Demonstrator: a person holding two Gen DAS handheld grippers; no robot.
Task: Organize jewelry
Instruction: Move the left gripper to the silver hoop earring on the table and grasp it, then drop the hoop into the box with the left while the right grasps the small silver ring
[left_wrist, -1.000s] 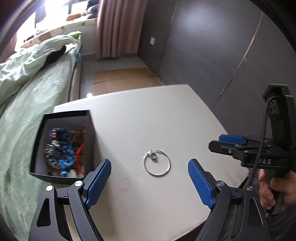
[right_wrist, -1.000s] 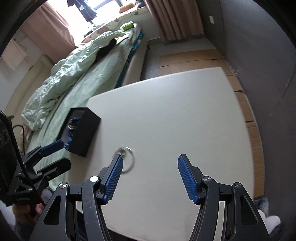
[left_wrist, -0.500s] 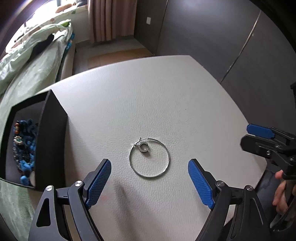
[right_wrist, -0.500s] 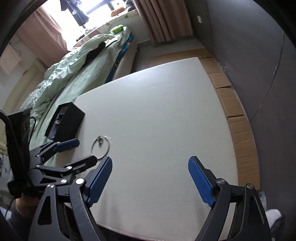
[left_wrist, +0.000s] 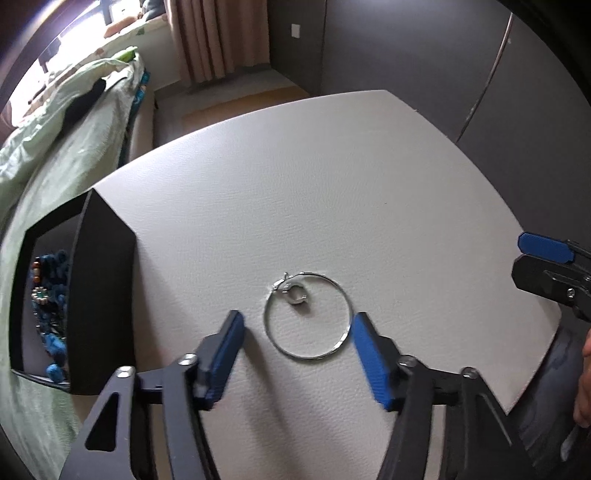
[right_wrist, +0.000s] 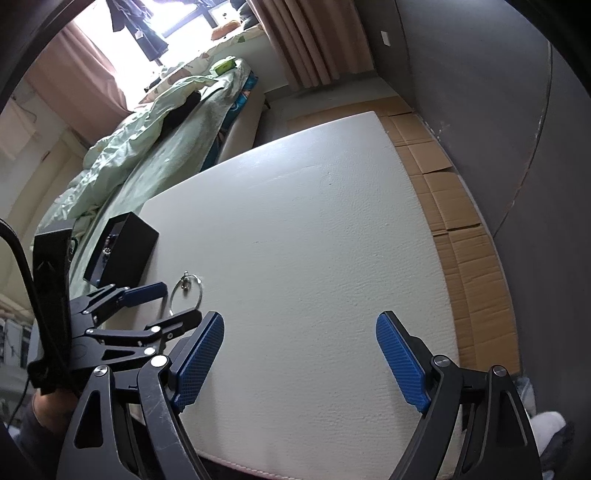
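Black box (left_wrist: 99, 295) cut off at the frame's left edge in the left wrist view; blue beads inside (left_wrist: 51, 295) blurred, count unreadable. One hoop bracelet (left_wrist: 307, 315) flat on the white worktop (left_wrist: 332, 184), right of the box, one small ring (left_wrist: 296, 291) lying inside it. Left gripper (left_wrist: 297, 332) fingers closing, straddling the hoop's near half, right pad about at the wire, contact unclear. Right gripper (right_wrist: 299, 350) fingers wide apart over bare worktop, further right of the box, holding nothing. Two grippers total
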